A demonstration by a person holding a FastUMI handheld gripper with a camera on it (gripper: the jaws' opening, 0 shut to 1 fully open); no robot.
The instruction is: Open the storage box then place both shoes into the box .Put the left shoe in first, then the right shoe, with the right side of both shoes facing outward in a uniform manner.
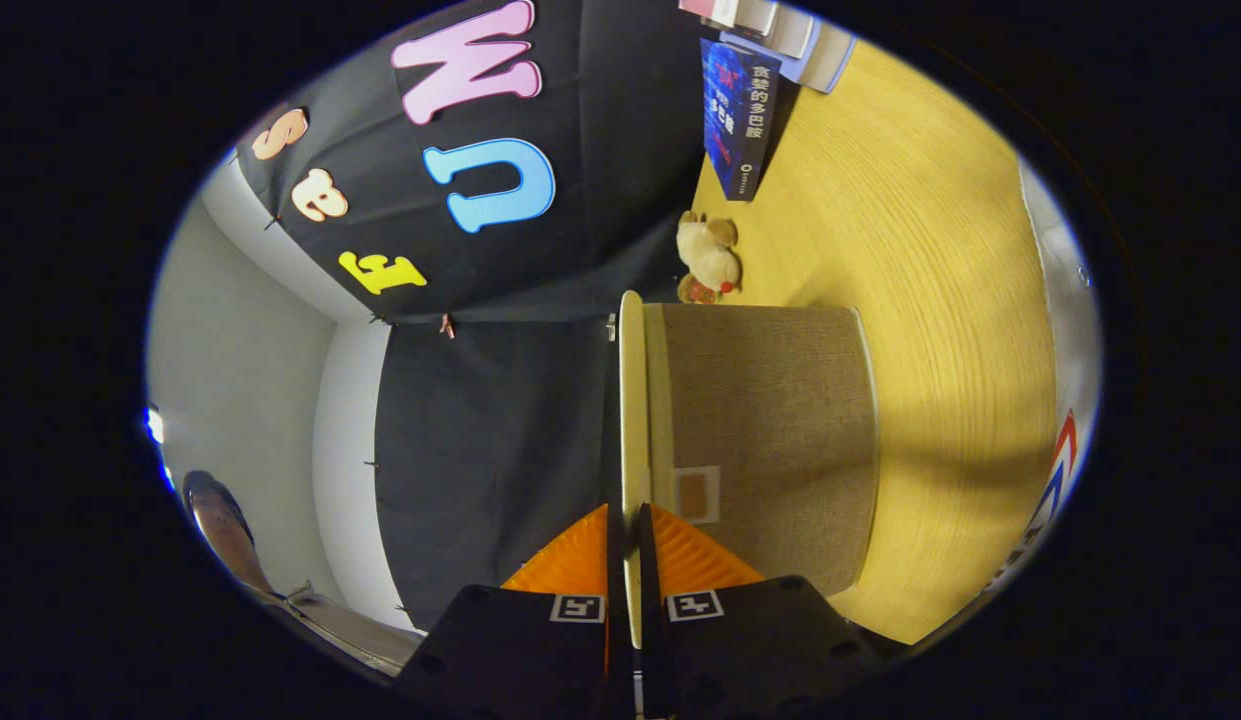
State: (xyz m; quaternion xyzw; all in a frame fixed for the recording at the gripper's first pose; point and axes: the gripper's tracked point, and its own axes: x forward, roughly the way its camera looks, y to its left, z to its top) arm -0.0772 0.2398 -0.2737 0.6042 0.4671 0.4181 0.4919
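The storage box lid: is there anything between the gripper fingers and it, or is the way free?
Nothing stands between them. The gripper already has the thin cream lid of the storage box between its two fingers, which close on its edge. A plush toy and a book sit beyond the box, clear of it.

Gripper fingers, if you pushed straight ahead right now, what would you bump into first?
The gripper is shut on the lid of the storage box, so the lid's thin edge runs on ahead. Beyond it probably comes the black cloth wall; depth is unclear.
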